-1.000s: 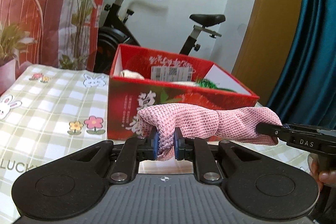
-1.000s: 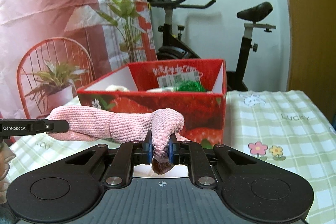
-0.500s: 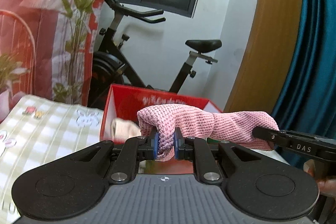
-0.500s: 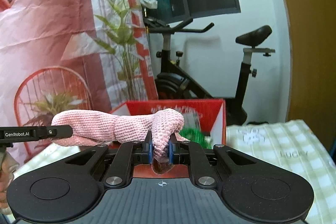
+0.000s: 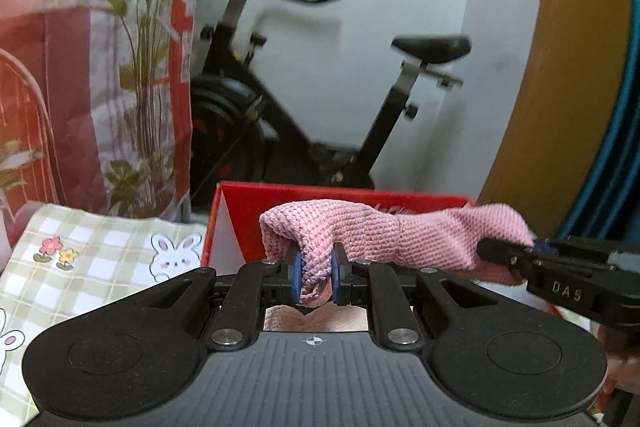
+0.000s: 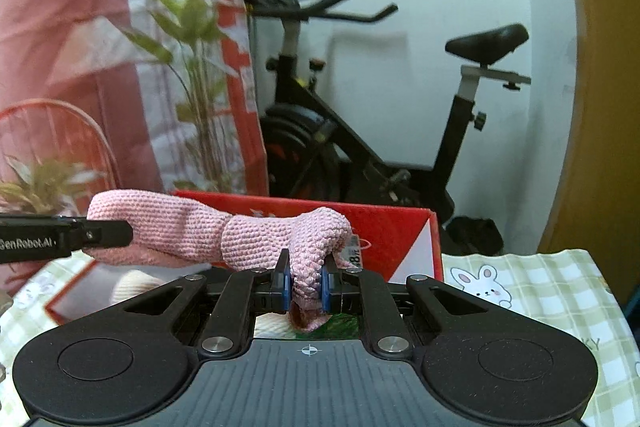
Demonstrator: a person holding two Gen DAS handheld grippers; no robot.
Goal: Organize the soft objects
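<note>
1. Surroundings as we see them: a black exercise bike point(image 6: 360, 147) stands against the white wall behind the table, with a leafy plant point(image 6: 192, 67) and a pink-red printed backdrop point(image 5: 48, 47) to its left.
2. We see a checked tablecloth point(image 6: 540, 287) with rabbit prints under a red cardboard box point(image 6: 392, 231), which sits just ahead of both tools.
3. We hold the pink knitted cloth point(image 5: 400, 235) stretched in the air above the box's near side.
4. Our left gripper point(image 5: 314, 277) is clamped on one bunched end, our right gripper point(image 6: 306, 281) on the other.
5. We note its bumpy weave, twisted mid-span.
</note>
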